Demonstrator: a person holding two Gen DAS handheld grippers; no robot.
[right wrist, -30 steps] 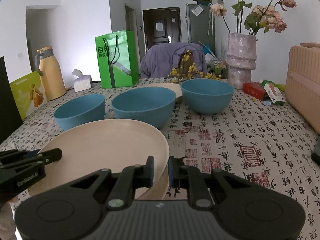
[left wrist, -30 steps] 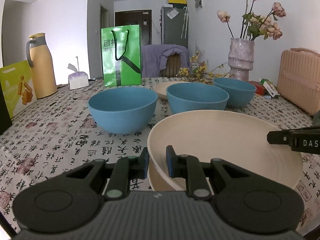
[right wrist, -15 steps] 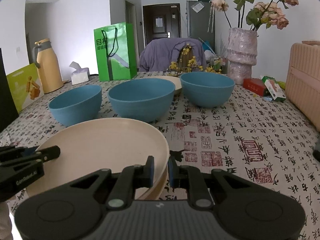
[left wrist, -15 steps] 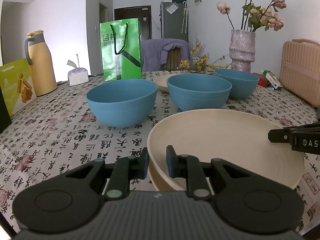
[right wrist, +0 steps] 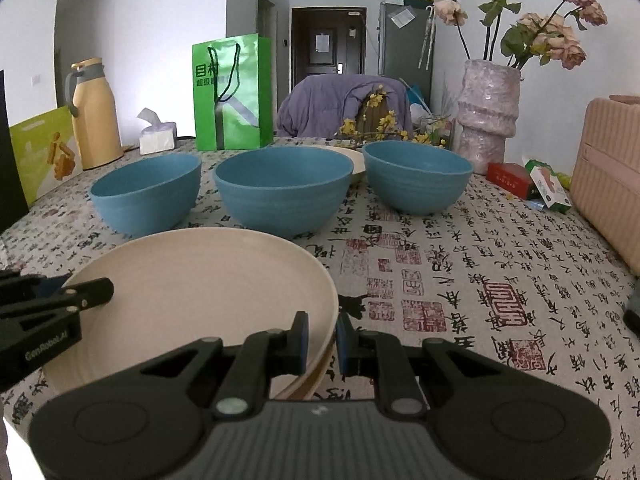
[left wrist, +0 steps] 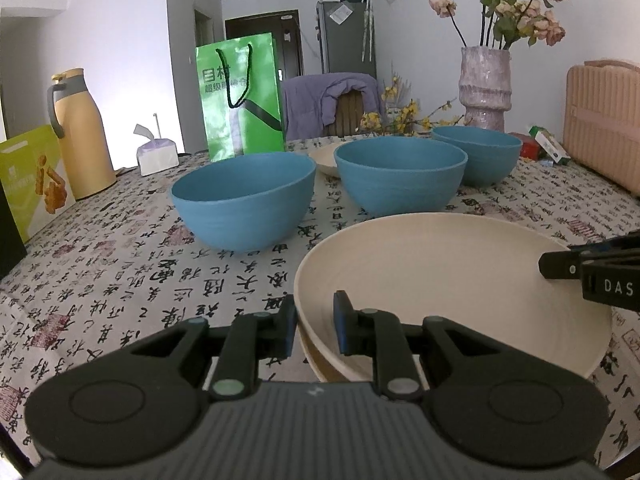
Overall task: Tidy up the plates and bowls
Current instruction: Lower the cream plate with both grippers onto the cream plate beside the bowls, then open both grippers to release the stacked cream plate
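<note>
Far cream plate [left wrist: 326,157] mostly hidden behind bowls; suitcase [left wrist: 604,120] cut off.

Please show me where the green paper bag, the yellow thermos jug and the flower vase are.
green paper bag [left wrist: 240,96]: left wrist view, front face.
yellow thermos jug [right wrist: 95,120]: right wrist view, body.
flower vase [right wrist: 489,112]: right wrist view, middle.

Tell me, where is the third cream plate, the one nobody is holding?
The loose cream plate sits at the far side of the table, peeking out behind the middle blue bowl and the right blue bowl, near the yellow flower sprigs.
</note>
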